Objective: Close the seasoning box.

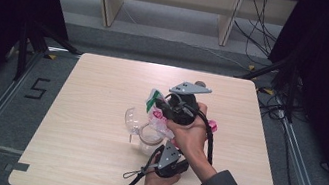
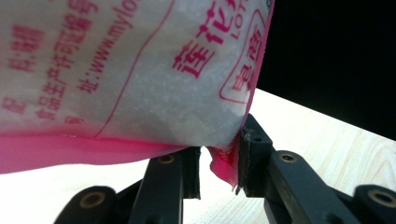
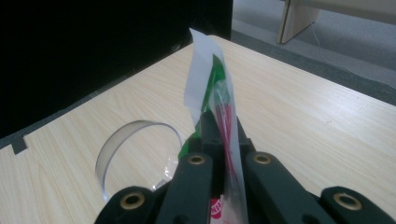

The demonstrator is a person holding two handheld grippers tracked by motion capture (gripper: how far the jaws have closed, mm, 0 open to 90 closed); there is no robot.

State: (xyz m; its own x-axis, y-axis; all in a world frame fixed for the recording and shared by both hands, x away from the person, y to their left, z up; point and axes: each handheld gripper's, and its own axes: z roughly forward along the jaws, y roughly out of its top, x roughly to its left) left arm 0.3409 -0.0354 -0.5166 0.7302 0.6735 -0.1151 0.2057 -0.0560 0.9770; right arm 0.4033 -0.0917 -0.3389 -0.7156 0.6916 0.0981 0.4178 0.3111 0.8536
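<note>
Pale wood table (image 1: pixel 90 161), dark curtains around. Pink-printed bag of white granules (image 2: pixel 140 79) held above a clear glass container (image 1: pixel 139 128) mid-table. Right gripper (image 3: pixel 219 135) clamps the bag's green-and-white top edge. Left gripper (image 2: pixel 219 163), jaws narrow, pinches the pink bottom corner. Judgement: bag lifted and positioned, apparently unopened; any emptying remains.

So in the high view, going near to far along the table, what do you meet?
Left gripper → clear glass cup → right gripper shut on the plastic bag's top edge → bare table.
</note>
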